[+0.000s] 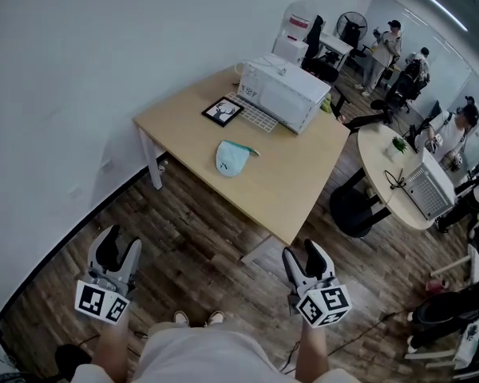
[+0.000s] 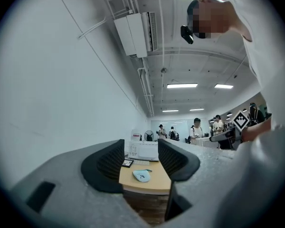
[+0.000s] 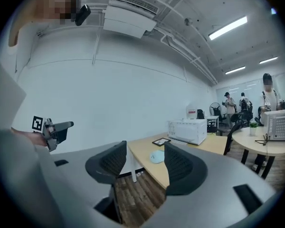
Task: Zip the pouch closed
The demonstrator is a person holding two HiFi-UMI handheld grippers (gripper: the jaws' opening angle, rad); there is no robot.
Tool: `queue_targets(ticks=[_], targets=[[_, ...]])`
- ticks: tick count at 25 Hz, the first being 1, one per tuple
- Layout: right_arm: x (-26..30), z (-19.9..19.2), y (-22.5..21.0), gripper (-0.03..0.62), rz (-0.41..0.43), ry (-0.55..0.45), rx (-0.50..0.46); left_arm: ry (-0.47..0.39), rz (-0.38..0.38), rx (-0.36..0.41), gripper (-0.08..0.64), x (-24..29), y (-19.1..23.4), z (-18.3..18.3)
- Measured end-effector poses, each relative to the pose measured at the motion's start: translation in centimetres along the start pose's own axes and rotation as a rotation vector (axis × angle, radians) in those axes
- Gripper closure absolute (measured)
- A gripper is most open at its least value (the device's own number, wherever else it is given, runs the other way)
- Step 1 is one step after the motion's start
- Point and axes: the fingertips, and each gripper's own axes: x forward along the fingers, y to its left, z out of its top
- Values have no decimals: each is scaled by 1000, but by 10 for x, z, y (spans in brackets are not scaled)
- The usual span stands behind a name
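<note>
The pale blue pouch (image 1: 232, 157) lies flat near the middle of the desk (image 1: 303, 190), and nothing touches it. The left tongs (image 1: 118, 244) and the right tongs (image 1: 305, 255) are both spread, with nothing between them. They hang over the wooden floor (image 1: 199, 238), well apart from the desk, on its near side. A white appliance (image 1: 283, 92) stands at the far edge of the desk

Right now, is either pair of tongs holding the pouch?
No, the pouch lies on the table while the left tongs and right tongs hang open and empty, well short of it.
</note>
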Motion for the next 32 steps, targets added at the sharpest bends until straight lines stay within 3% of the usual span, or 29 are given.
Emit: queue_targets(ticks=[4,7,10,21,29,32], targets=[[-9,4,-29,285,-25,-6,1,-19,21,14,254,2,6,3],[-11,-2,-42,179,-5,6,12,3,91,25,139,5,14,-4],[-8,-9,-53,139,3,10,16,20,131,37,98,8,17,-10],[42,-33,-60,140,68,69,17,59,131,13,91,48,13,-34],[140,-35,-83,140,35,110,21,102,64,-51,91,154,66,-84],[192,-27,-92,140,25,143,6,96,33,-42,91,205,97,-88]])
